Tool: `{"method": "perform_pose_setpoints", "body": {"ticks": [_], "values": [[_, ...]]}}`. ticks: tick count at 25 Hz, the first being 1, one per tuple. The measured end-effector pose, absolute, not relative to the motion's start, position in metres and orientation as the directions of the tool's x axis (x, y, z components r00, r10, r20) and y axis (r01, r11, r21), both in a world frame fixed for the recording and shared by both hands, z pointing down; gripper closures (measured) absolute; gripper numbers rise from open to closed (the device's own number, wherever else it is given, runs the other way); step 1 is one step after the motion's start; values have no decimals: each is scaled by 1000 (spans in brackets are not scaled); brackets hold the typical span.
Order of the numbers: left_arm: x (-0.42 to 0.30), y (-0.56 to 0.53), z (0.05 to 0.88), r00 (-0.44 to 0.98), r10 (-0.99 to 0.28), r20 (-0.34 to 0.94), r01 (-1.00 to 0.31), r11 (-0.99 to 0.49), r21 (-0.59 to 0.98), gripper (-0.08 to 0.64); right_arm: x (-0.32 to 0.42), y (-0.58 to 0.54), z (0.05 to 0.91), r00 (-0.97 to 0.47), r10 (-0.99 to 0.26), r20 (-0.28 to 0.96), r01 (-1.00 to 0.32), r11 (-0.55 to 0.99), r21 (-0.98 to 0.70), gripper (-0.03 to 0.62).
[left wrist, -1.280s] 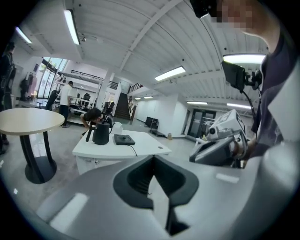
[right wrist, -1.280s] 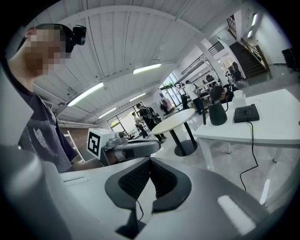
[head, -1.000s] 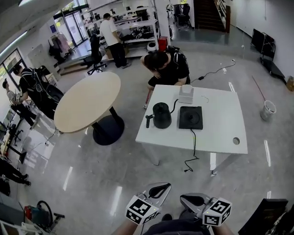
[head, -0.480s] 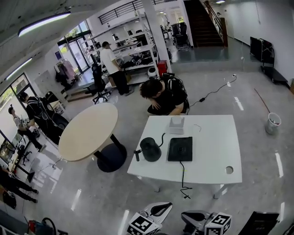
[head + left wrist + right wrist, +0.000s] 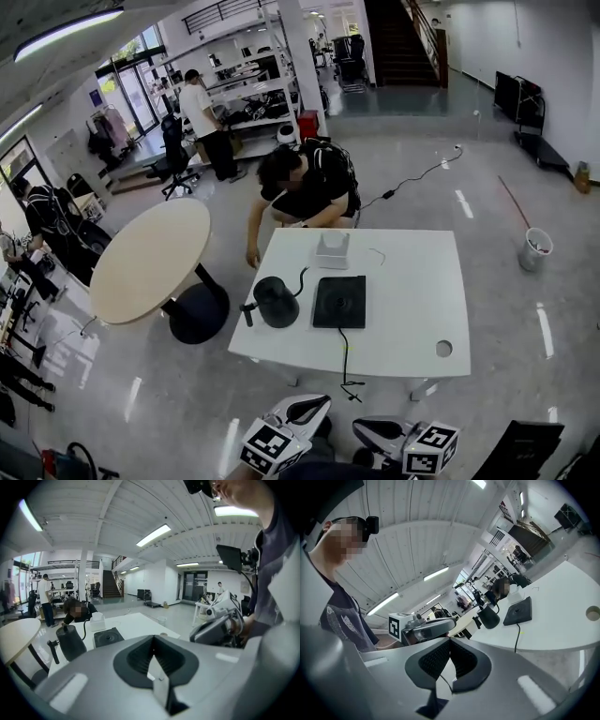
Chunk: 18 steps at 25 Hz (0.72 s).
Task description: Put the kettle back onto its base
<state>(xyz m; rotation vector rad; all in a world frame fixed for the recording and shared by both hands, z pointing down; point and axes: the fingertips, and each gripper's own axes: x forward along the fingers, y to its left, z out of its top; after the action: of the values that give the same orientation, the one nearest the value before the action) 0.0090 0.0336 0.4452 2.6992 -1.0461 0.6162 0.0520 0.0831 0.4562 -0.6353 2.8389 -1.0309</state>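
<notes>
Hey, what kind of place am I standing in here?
Likely an open-plan lab or workshop: equipment shelves at the back, a staircase, and a white table with a kettle beside its base.

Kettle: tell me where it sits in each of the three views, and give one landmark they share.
Head view: kettle on the white table, left of the black base.
Left gripper view: kettle at left, left of the base.
Right gripper view: kettle right of centre, left of the base.
Shared landmark: the base.
</notes>
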Motion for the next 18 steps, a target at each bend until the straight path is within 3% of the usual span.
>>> {"method": "perform_pose_setpoints", "body": {"ticks": [18], "values": [[-89, -119, 455, 739, -579, 343, -643, -759, 104, 558, -32, -55, 464, -841, -458, 288, -538, 649, -537, 592]]}}
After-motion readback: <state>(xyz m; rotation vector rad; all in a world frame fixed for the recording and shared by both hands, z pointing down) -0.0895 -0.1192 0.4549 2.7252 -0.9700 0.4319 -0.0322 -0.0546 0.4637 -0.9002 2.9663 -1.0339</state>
